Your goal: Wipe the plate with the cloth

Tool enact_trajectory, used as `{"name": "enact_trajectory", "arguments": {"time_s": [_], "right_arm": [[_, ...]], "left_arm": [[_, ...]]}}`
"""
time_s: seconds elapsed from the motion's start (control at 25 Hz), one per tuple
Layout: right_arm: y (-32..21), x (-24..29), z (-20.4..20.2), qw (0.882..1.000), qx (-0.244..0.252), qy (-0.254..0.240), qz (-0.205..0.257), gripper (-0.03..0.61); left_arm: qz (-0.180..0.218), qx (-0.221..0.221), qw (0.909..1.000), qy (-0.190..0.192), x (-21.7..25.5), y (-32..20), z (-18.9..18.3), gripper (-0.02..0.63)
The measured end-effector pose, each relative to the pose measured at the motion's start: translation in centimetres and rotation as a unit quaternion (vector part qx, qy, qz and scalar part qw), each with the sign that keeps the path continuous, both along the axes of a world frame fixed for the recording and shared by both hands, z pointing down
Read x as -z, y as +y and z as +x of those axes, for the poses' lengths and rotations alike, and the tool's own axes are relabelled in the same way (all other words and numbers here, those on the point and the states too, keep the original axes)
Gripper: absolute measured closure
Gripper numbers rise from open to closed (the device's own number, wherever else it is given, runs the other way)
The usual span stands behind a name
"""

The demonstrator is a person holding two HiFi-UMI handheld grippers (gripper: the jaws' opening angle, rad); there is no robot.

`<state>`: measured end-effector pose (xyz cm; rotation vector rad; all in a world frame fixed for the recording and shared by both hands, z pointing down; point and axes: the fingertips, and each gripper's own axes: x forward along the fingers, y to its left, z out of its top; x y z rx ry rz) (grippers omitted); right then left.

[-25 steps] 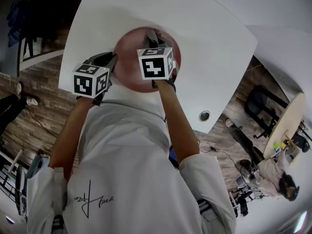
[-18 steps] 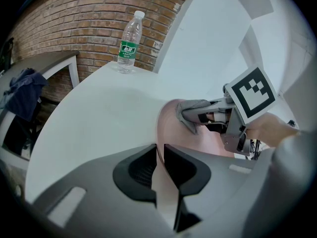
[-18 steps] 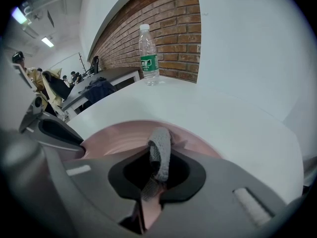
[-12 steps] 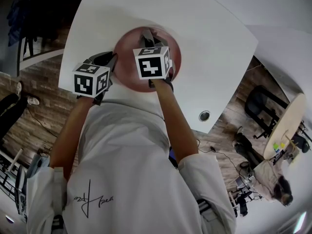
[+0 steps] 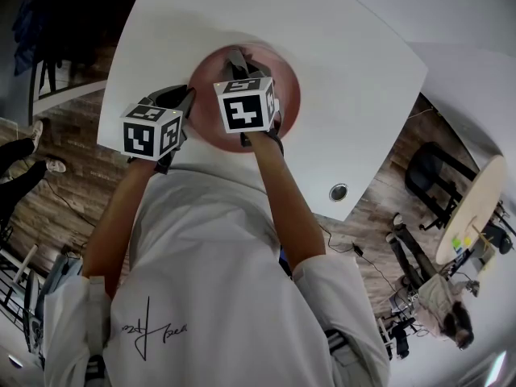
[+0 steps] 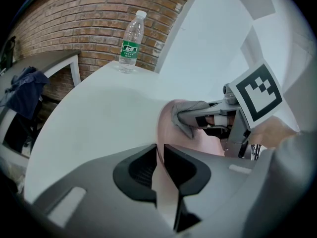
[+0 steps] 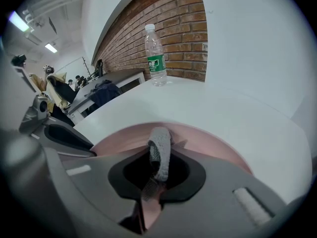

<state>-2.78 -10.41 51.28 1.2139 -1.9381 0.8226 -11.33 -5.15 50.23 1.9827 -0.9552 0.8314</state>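
Left gripper [image 6: 160, 148], right gripper [image 7: 159, 157]: jaws together

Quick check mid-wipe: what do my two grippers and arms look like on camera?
Both the left gripper and right gripper have grey bodies with black jaw pads. Each carries a white cube with black square markers. The shirt is white, sleeves ending near the elbows.

the label on the bottle [image 6: 131, 42] is unreadable.
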Motion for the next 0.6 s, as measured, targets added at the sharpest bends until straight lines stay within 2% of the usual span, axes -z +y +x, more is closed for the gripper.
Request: {"name": "enact_trajectory", "arguments": {"time_s": [0.6], "right_arm": [[0.7,0.0,-2.1,0.999,0.014,-0.027,-0.008,0.547]], "left_arm": [[-0.001,0.004,1.0,0.002,-0.1,0.0,0.0,0.555]]}}
